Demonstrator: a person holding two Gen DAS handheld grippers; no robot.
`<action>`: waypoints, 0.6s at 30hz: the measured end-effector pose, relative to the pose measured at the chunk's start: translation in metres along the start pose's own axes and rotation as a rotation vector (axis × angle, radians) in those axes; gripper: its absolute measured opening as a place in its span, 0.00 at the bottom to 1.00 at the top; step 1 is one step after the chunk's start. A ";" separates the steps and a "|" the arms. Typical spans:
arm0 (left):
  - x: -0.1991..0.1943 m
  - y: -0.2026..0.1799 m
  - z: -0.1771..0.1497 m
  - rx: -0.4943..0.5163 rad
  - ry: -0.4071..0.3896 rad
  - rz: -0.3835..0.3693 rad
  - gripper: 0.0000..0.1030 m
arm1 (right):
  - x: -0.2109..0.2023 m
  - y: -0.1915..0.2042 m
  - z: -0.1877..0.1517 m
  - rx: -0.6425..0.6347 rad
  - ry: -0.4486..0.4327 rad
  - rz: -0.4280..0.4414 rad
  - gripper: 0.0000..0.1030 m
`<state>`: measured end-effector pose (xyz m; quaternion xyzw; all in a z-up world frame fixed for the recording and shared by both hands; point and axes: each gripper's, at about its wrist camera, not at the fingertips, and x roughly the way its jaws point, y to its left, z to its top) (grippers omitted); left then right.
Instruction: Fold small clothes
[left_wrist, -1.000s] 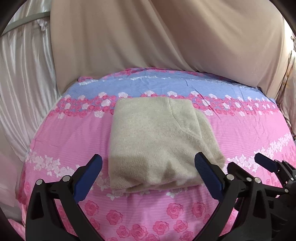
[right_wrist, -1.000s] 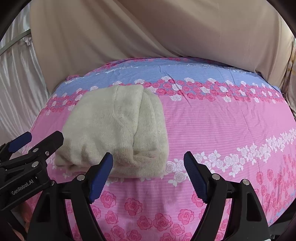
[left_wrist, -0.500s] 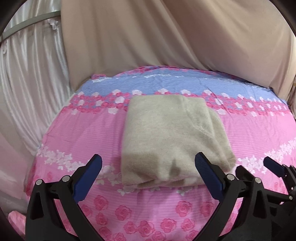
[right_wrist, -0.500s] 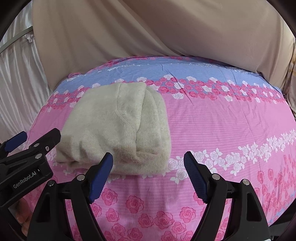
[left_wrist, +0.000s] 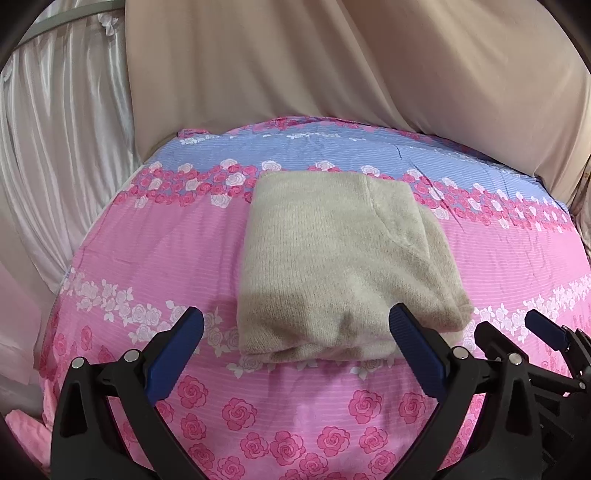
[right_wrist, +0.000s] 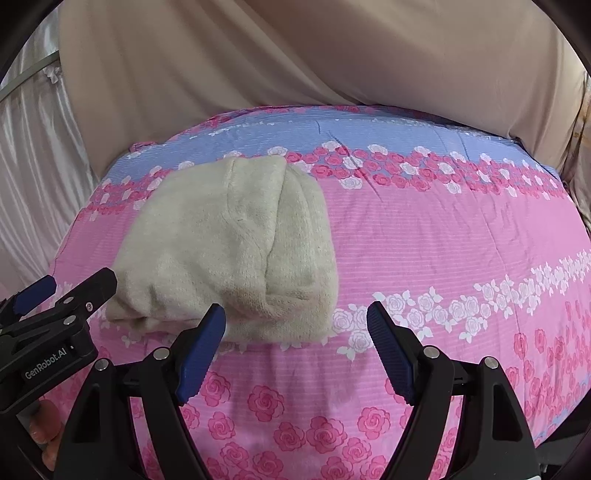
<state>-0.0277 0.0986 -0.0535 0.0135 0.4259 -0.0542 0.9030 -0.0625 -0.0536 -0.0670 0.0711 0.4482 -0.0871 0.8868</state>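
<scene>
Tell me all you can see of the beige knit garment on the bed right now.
The beige knit garment is a fuzzy, soft-looking knit folded into a thick rectangular bundle. A curved seam or edge crosses its top, and stacked layers show along the near and right edges. It lies flat on the floral bedsheet, partly across the rose band. The left gripper and right gripper both stand open, neither gripping it.

Left wrist cam sits low and near the bed (left_wrist: 155, 258), looking forward between its fingers (left_wrist: 173, 350), with the folded knit (left_wrist: 332, 266) at 12 o'clock. Right wrist cam sits to its right, same heading, knit (right_wrist: 229, 251) at 10–11 o'clock. Both views share the knit, the bed (right_wrist: 443, 240) and the curtain (left_wrist: 332, 66) behind; each catches the other gripper at its frame edge.
</scene>
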 end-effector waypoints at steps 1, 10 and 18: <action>0.001 0.001 0.000 -0.004 0.002 0.003 0.95 | 0.000 0.000 0.000 0.000 -0.001 -0.003 0.74; 0.004 0.002 -0.004 -0.001 0.007 0.007 0.95 | 0.001 0.004 -0.001 -0.006 -0.005 -0.008 0.74; 0.005 0.003 -0.004 -0.003 0.007 0.007 0.95 | 0.002 0.008 -0.001 -0.010 -0.002 -0.007 0.74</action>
